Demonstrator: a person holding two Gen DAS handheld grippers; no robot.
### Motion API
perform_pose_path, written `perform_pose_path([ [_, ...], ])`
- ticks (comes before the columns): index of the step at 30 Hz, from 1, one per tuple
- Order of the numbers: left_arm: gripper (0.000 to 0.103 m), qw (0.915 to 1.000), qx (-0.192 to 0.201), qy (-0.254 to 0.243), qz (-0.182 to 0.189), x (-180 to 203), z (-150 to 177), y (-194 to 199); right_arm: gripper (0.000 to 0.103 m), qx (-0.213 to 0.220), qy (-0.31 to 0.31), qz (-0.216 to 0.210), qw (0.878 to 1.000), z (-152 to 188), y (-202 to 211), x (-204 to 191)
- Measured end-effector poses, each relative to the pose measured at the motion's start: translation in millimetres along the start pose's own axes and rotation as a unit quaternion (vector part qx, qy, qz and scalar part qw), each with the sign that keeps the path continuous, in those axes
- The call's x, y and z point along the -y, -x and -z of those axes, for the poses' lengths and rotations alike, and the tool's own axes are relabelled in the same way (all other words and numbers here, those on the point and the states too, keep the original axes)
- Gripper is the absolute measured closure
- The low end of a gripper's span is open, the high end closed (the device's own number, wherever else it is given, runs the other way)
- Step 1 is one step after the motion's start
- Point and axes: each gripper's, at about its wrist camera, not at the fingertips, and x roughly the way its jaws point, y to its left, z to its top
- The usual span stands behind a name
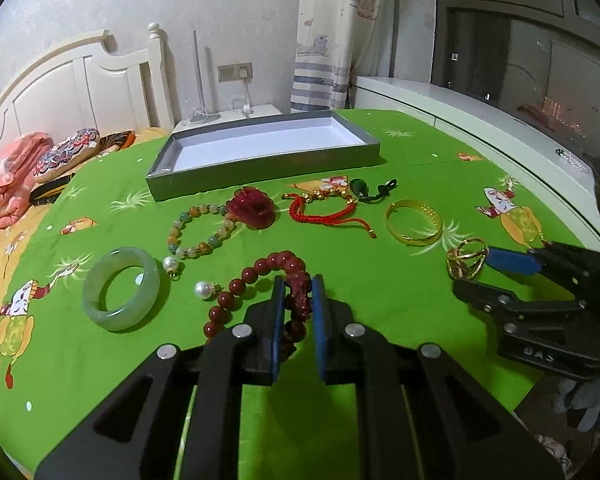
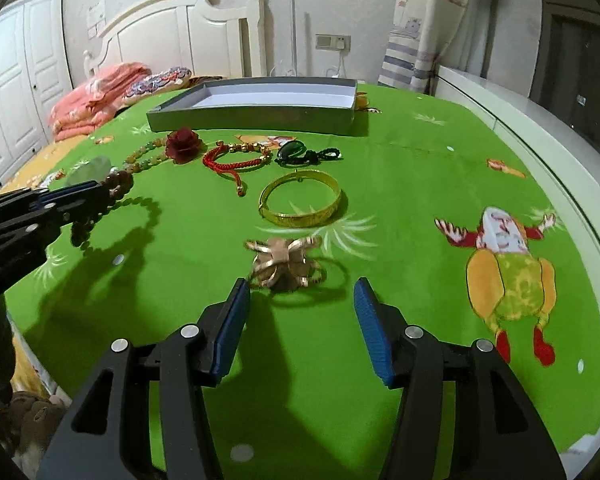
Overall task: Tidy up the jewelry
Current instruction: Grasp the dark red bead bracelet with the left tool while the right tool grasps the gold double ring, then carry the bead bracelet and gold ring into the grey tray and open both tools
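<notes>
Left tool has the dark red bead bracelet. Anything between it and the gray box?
Yes. From the left tool gripping the dark red bead bracelet, the red rose ornament and the multicolor bead bracelet lie on the cloth before the gray box. Lifting clears them.

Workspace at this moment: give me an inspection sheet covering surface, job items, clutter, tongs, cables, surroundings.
Surface: green cartoon cloth.
Job items: grey tray, nothing visible inside; jade bangle, pastel bead bracelet, two pearl earrings, red rose, red cord bracelet, dark pendant, gold bangle, gold ring cluster.
Clutter: nothing seen.
Tongs: left tongs shut on red bead bracelet; right tongs open at ring cluster.
Cables: white charger lead at wall socket.
Surroundings: bed headboard, curtain.
</notes>
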Motion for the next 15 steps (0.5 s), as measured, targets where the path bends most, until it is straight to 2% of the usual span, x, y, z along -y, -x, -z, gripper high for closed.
perform_pose_path([
  [5, 0.09, 1.0, 0.003, -0.002, -0.005, 2, 4, -2, 0.052, -0.008, 0.007, 0.006, 1.0, -15, -13, -11],
  [7, 0.09, 1.0, 0.002, -0.003, -0.007, 2, 5, -3, 0.057, -0.005, 0.0, 0.009, 1.0, -15, -17, -13],
  [8, 0.09, 1.0, 0.003, -0.003, -0.007, 2, 6, -4, 0.066, -0.002, -0.002, 0.011, 1.0, -15, -16, -14],
  [15, 0.09, 0.9997, 0.015, 0.013, -0.017, -6, 8, -4, 0.066, 0.041, -0.009, 0.006, 0.999, -8, -7, -19],
])
